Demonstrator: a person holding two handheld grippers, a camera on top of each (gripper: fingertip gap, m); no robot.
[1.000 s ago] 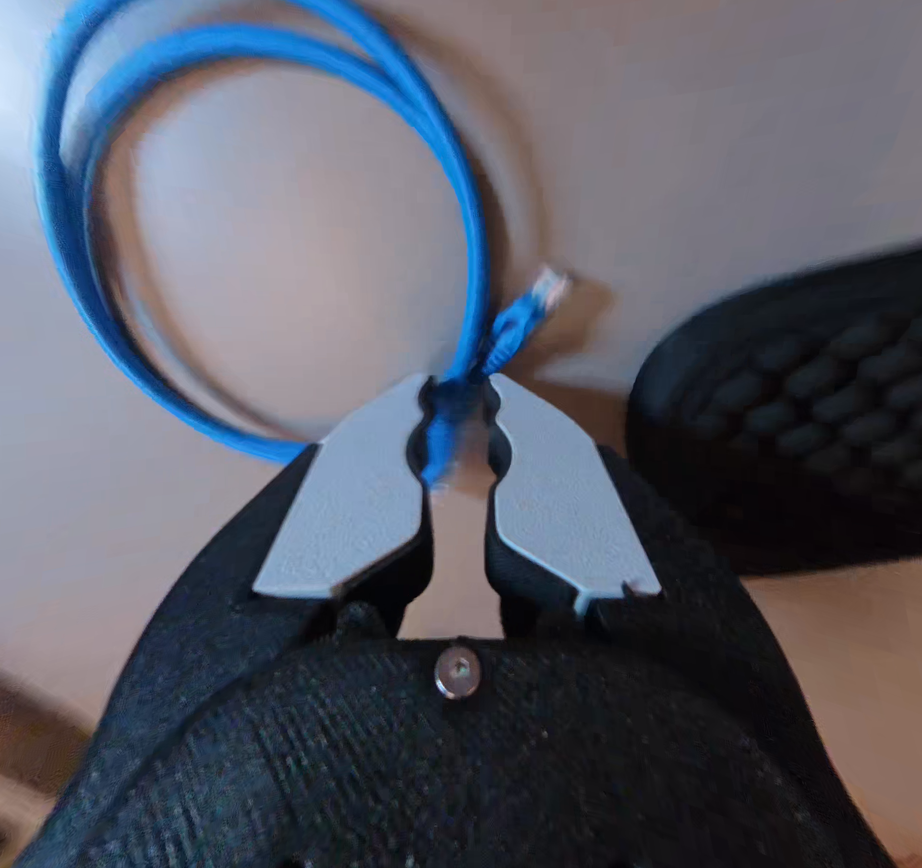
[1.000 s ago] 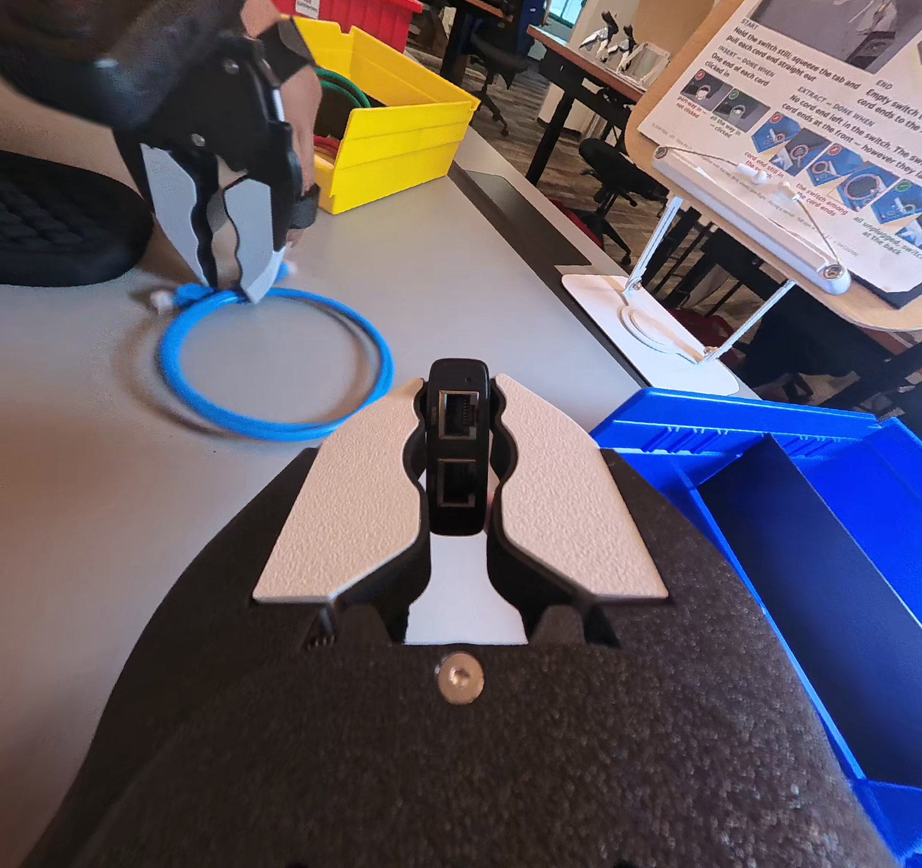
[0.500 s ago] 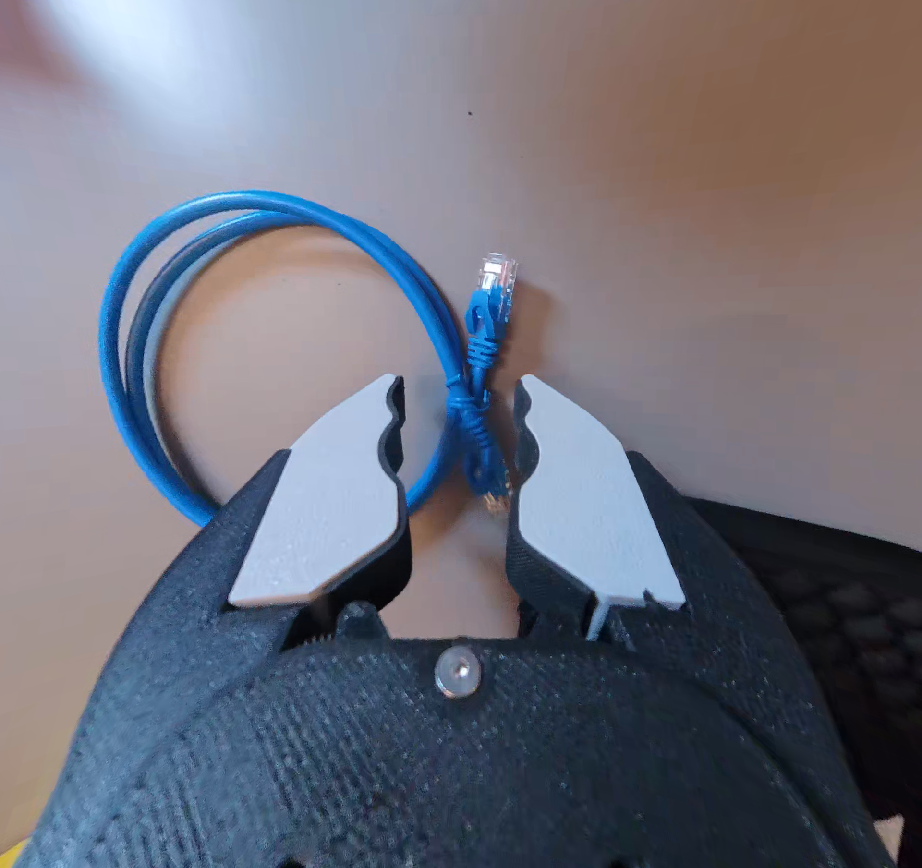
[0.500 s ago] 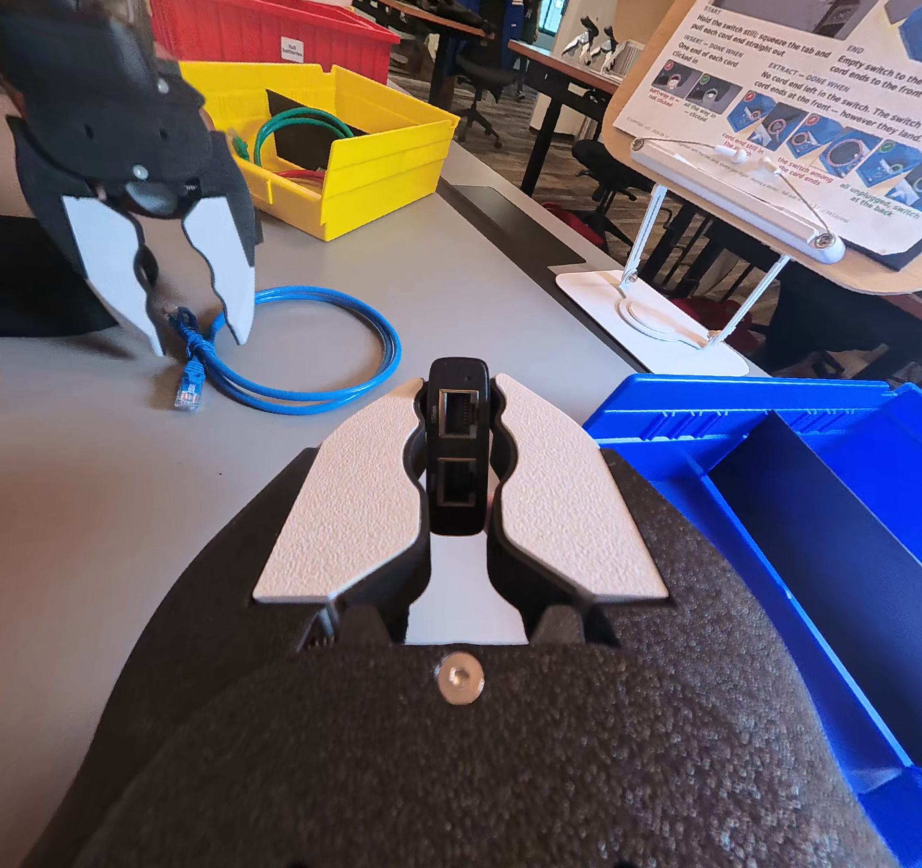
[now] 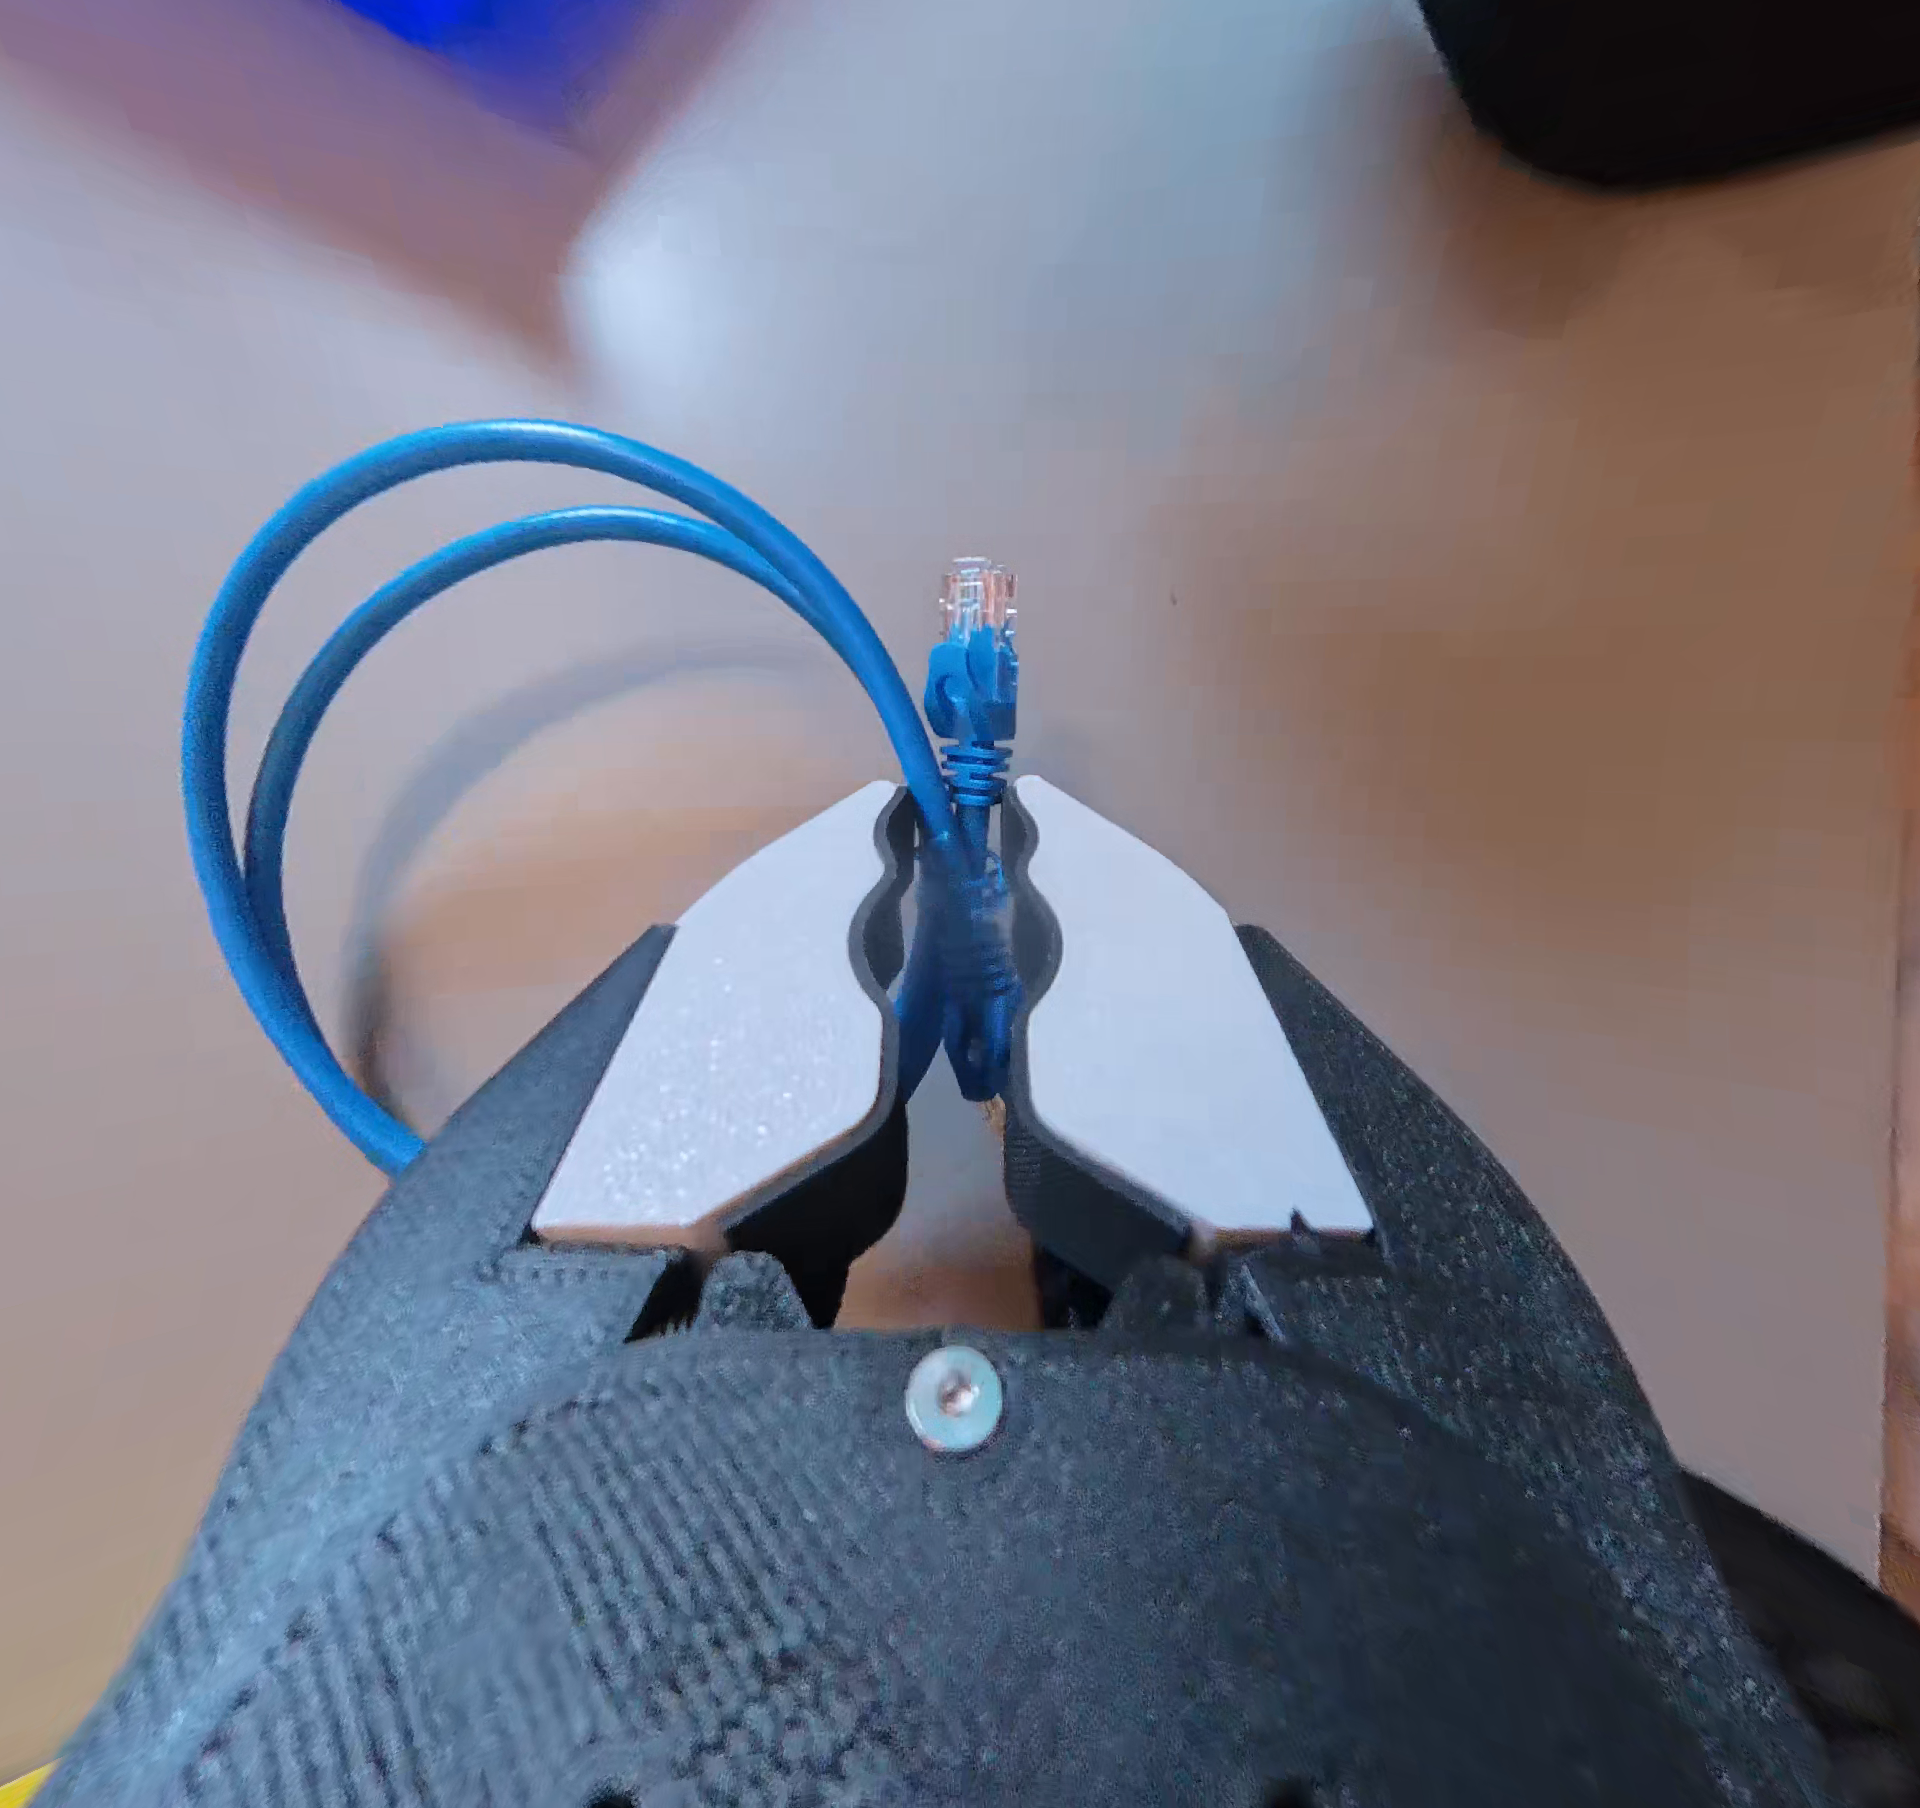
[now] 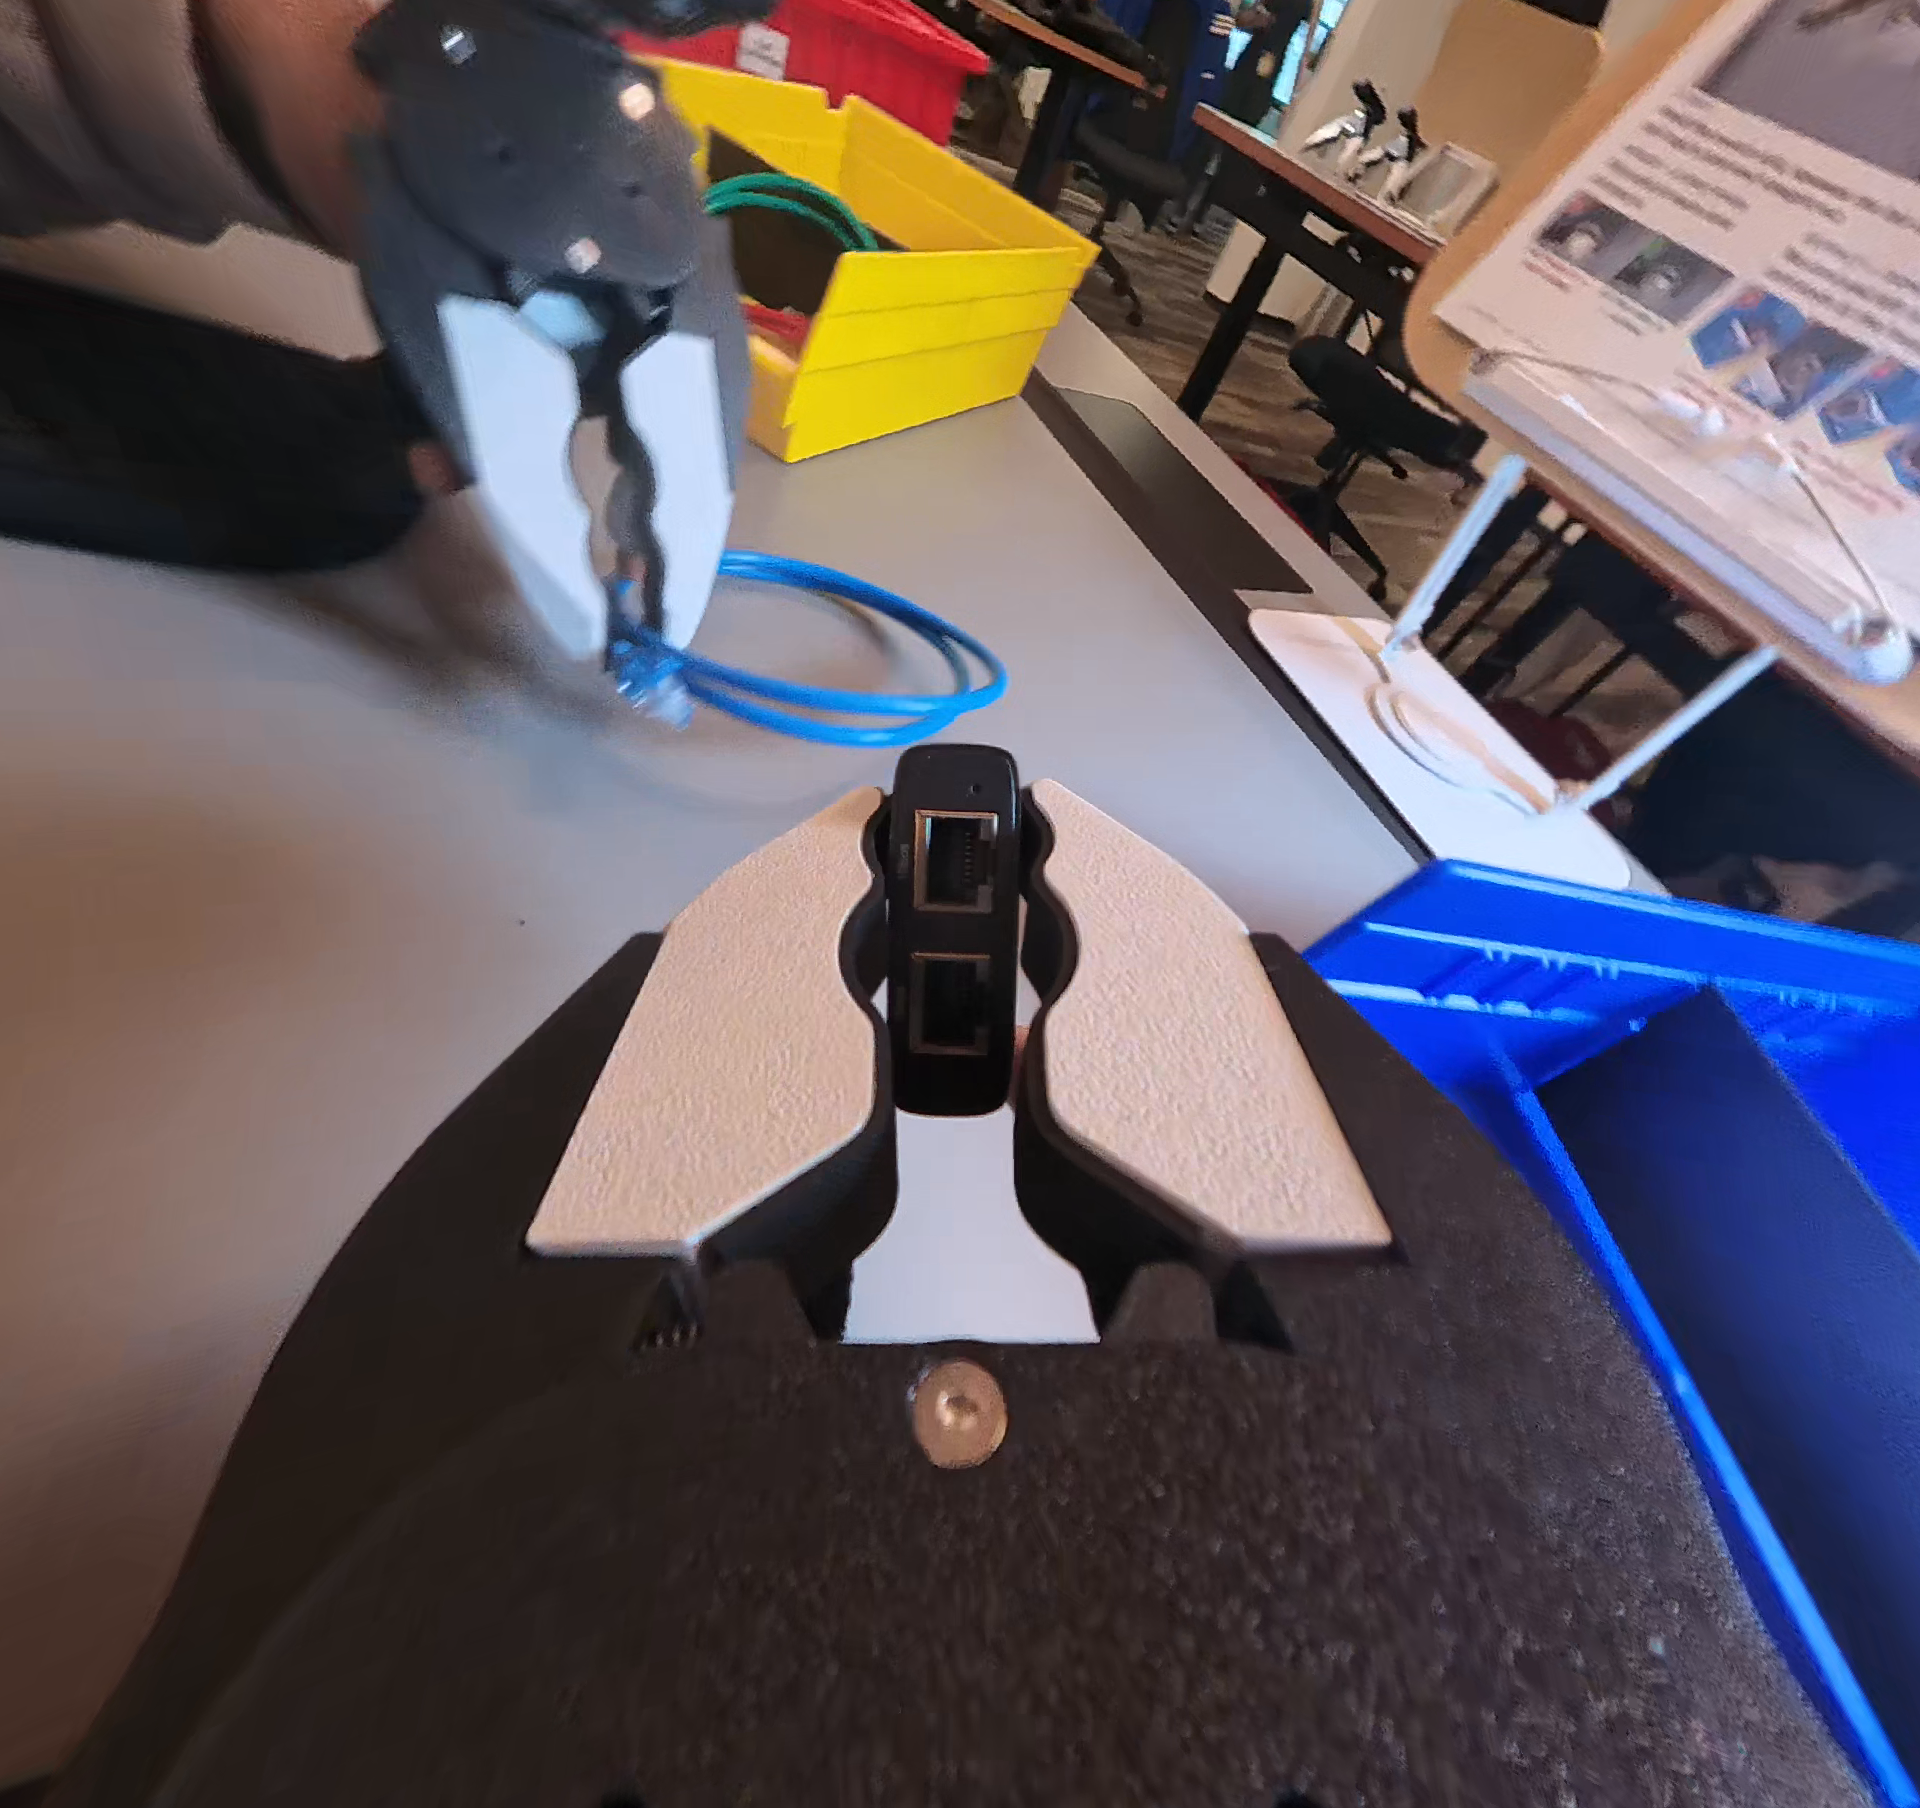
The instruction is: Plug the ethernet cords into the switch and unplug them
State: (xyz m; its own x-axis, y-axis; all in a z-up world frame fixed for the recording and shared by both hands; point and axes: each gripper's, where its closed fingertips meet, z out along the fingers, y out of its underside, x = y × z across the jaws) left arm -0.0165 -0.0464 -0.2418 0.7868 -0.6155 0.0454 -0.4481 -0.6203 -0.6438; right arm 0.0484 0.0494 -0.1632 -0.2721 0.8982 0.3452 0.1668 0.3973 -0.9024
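Observation:
My left gripper (image 5: 956, 808) is shut on the blue ethernet cord (image 5: 312, 698), pinching it just behind one clear plug (image 5: 977, 605) that sticks out past the fingertips; the other plug end hangs between the fingers. The coil loops to the left above the grey table (image 5: 1351, 719). In the right wrist view the left gripper (image 6: 634, 631) holds the cord (image 6: 862, 678) low over the table. My right gripper (image 6: 954, 802) is shut on a small black switch (image 6: 951, 927) with two empty ports facing the camera.
A yellow bin (image 6: 914, 272) with green and red cords stands at the back, a red bin (image 6: 862, 33) behind it. A blue bin (image 6: 1662, 1083) lies at the right. A white stand (image 6: 1455, 750) holds an instruction board (image 6: 1714, 200). A black pad (image 6: 156, 428) lies at the left. Spacing between my two grippers at the tips: around 15 cm.
My left gripper, open over the cord half a second ago, has shut on it behind the plug and moved nearer the switch. My right gripper still holds the switch.

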